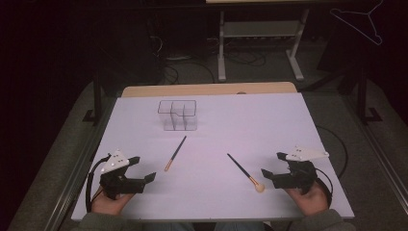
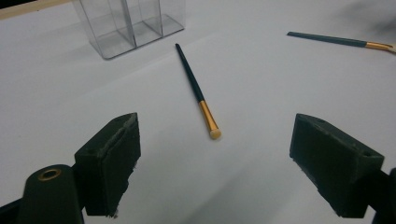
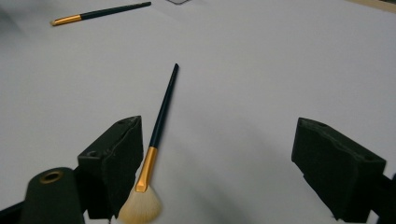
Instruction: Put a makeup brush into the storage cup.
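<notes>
While both hands rest at the near edge of the white table (image 1: 298, 115), the left gripper (image 1: 144, 169) sits with jaws spread and empty, nearer than the clear divided organizer (image 1: 177, 115). Just this side of the organizer lies the slim eyeshadow brush (image 1: 175, 153); right of it lies the fan brush (image 1: 245, 173), its bristles beside the spread, empty right gripper (image 1: 270, 166).

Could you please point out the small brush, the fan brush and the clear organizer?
small brush (image 2: 207, 113), left gripper view, gold ferrule.
fan brush (image 3: 147, 170), right gripper view, gold ferrule.
clear organizer (image 1: 177, 115), high view, front wall.
</notes>
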`<act>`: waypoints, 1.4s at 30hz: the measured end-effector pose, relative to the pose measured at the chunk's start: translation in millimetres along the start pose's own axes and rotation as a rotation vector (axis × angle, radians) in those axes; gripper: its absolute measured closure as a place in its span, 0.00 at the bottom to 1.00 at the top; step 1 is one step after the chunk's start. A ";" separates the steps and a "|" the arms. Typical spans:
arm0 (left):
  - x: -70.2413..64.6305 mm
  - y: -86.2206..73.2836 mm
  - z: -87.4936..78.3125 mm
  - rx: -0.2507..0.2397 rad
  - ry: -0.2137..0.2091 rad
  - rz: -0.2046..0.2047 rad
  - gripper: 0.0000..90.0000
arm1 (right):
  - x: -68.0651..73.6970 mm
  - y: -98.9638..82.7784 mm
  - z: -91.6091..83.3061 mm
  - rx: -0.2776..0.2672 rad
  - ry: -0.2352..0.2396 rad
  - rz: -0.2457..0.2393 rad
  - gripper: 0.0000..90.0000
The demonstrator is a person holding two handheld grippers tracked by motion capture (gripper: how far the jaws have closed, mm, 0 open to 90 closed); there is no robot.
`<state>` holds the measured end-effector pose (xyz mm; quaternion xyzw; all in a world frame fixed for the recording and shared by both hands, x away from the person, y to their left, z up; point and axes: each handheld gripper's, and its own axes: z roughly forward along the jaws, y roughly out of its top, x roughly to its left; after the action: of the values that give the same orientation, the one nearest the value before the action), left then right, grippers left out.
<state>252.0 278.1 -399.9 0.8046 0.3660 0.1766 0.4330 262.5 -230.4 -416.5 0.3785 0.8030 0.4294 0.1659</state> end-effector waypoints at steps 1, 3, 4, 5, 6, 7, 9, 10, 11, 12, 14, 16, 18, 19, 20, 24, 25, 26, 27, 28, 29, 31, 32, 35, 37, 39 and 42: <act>-0.6 0.2 1.4 -0.001 -0.002 -0.005 0.18 | -1.4 -1.3 -1.3 -0.003 0.000 0.005 0.17; -1.1 0.6 2.8 0.010 -0.002 -0.008 0.20 | -2.5 -2.2 -2.1 -0.008 -0.003 0.006 0.17; -0.7 1.5 4.4 0.007 -0.004 0.001 0.20 | -2.6 -2.4 -2.2 -0.008 -0.002 0.007 0.17; -0.7 1.5 4.4 0.007 -0.004 0.001 0.20 | -2.6 -2.4 -2.2 -0.008 -0.002 0.007 0.17; -1.6 1.3 5.1 0.008 -0.004 -0.010 0.20 | -2.5 -2.3 -2.1 -0.006 -0.003 0.007 0.17; -1.4 2.1 4.9 0.020 -0.001 0.000 0.20 | -2.4 -1.9 -2.1 -0.006 -0.003 0.005 0.17; -1.8 2.9 6.1 0.020 -0.002 -0.003 0.21 | -1.5 -1.2 -1.8 -0.005 -0.005 0.009 0.17; -2.5 3.9 6.0 0.028 -0.004 -0.015 0.21 | -2.0 -0.9 -0.2 -0.001 -0.003 0.005 0.17; -2.5 4.9 6.6 0.022 -0.007 -0.010 0.21 | -2.1 -0.6 0.2 0.002 -0.002 0.005 0.17; -3.0 6.2 6.2 0.029 -0.005 -0.001 0.21 | -2.1 -0.6 0.2 0.002 -0.002 0.005 0.17; -3.5 8.0 5.8 0.026 -0.001 0.014 0.21 | -1.9 -0.1 0.3 0.001 -0.003 0.002 0.17; -4.4 9.4 5.4 0.028 -0.004 0.013 0.22 | -1.5 0.6 -0.1 0.005 -0.003 0.004 0.17; -4.6 10.8 5.7 0.020 -0.008 0.002 0.22 | -1.4 0.9 -0.3 0.003 -0.006 0.004 0.17; -3.9 12.1 5.6 0.016 -0.014 0.005 0.22 | -1.4 1.0 -0.5 0.003 -0.006 0.004 0.17; -4.4 12.9 5.5 0.016 -0.015 -0.004 0.24 | -1.4 0.9 -0.8 0.005 -0.008 0.003 0.17; -3.2 19.5 5.9 0.020 -0.014 -0.009 0.26 | -2.0 1.7 -2.3 0.000 -0.012 0.003 0.18; -2.1 21.7 6.0 0.025 -0.011 0.003 0.27 | -2.4 2.2 -2.3 -0.002 -0.013 0.000 0.18; -1.2 24.2 7.1 0.024 -0.010 0.012 0.28 | -2.2 2.9 -2.2 -0.004 -0.014 0.003 0.18; -1.6 26.0 8.6 0.024 -0.015 -0.003 0.30 | -1.5 3.9 -2.2 -0.001 -0.012 0.004 0.18; -0.6 28.5 9.7 0.034 -0.019 0.001 0.30 | -1.5 3.9 -2.2 -0.001 -0.012 0.004 0.18; 0.6 34.0 12.7 0.046 -0.015 -0.003 0.31 | -1.0 4.5 -1.5 -0.003 -0.013 -0.003 0.18; 1.2 37.0 14.4 0.045 -0.018 -0.008 0.31 | -0.5 4.9 -1.3 -0.001 -0.012 -0.002 0.18; 2.7 43.3 18.0 0.057 -0.021 -0.003 0.32 | -0.5 5.6 -1.1 0.000 -0.013 -0.009 0.18; 3.3 49.3 23.1 0.064 -0.021 -0.012 0.33 | -0.3 6.0 -1.3 -0.001 -0.012 -0.008 0.18; 5.5 55.4 29.2 0.084 -0.020 0.000 0.34 | -0.4 6.4 -1.4 -0.004 -0.013 -0.007 0.18; 9.0 62.6 41.1 0.127 -0.015 0.005 0.36 | -0.4 6.6 -1.5 -0.006 -0.014 -0.008 0.18; 11.6 66.1 50.6 0.155 -0.016 -0.013 0.37 | -0.4 6.8 -1.9 -0.006 -0.015 -0.007 0.19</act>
<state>319.0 234.4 -374.1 0.8348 0.3803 0.1382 0.3734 264.8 -229.4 -409.9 0.3781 0.8018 0.4286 0.1746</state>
